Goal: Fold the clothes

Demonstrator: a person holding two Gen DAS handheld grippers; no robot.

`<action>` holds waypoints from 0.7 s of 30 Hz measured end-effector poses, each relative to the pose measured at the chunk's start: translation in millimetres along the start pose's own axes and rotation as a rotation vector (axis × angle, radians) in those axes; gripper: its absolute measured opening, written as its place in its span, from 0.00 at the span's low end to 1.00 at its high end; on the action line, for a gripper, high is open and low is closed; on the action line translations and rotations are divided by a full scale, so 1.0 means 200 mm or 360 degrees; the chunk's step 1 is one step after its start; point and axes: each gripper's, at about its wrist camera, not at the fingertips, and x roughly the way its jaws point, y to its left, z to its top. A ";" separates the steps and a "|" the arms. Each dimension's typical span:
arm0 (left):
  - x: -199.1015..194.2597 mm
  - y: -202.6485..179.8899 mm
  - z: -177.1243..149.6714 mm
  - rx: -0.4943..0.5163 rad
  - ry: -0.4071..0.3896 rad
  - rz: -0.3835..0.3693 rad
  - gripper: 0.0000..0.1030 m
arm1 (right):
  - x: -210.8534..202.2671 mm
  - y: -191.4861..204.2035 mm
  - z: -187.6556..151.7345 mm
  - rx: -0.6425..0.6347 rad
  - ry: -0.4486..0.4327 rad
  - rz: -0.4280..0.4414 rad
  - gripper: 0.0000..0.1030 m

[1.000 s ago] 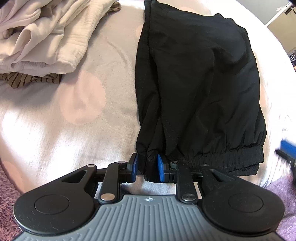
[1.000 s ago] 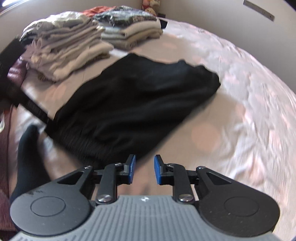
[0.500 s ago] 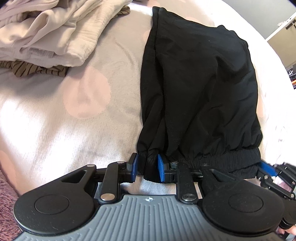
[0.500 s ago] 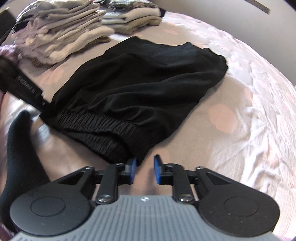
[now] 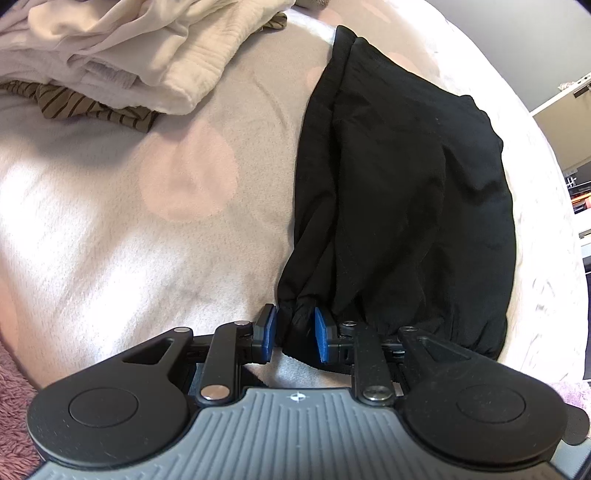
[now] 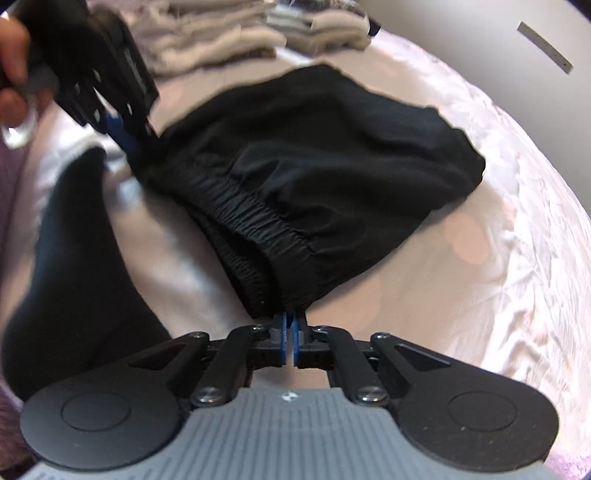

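Note:
Black shorts (image 5: 406, 192) with an elastic waistband lie folded in half on the bed. My left gripper (image 5: 294, 330) is shut on the waistband's left corner, with bunched fabric between its blue pads. In the right wrist view the shorts (image 6: 332, 155) spread ahead, and my right gripper (image 6: 289, 334) is shut on the waistband's near right corner, its pads almost touching. The left gripper (image 6: 122, 122) also shows there at the upper left, held in a hand at the far corner.
A pile of cream and striped clothes (image 5: 110, 55) lies at the upper left. More folded stacks (image 6: 229, 33) sit at the back of the bed. My black-socked foot (image 6: 74, 266) is at the left. The bed cover (image 5: 147, 221) is pale with pink dots.
My right gripper moved in to the waistband's right corner and shut on it. My left gripper kept its hold on the left corner and shifted slightly.

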 end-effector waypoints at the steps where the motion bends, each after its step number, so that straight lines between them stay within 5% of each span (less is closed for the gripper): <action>1: -0.02 0.02 0.00 -0.0009 -0.0003 -0.0007 0.20 | -0.01 -0.01 0.00 0.0012 -0.0005 0.0005 0.04; 8: -0.07 0.10 0.06 -0.0055 -0.0013 -0.0037 0.20 | -0.02 -0.02 0.00 0.0040 -0.0015 -0.0016 0.07; 10: -0.10 0.13 0.08 -0.0065 -0.0014 -0.0049 0.20 | -0.04 -0.02 0.00 0.0053 -0.0023 -0.0006 0.15; 12: -0.10 0.15 0.08 -0.0083 -0.0012 -0.0066 0.21 | -0.06 -0.04 -0.01 0.0101 -0.0041 0.0025 0.39; 15: -0.11 0.16 0.07 -0.0088 -0.0009 -0.0073 0.21 | -0.10 -0.10 -0.02 0.0215 -0.0088 0.0151 0.57; 21: -0.10 0.16 0.07 -0.0062 -0.0014 -0.0061 0.21 | -0.10 -0.15 -0.03 0.0328 -0.0118 0.0189 0.61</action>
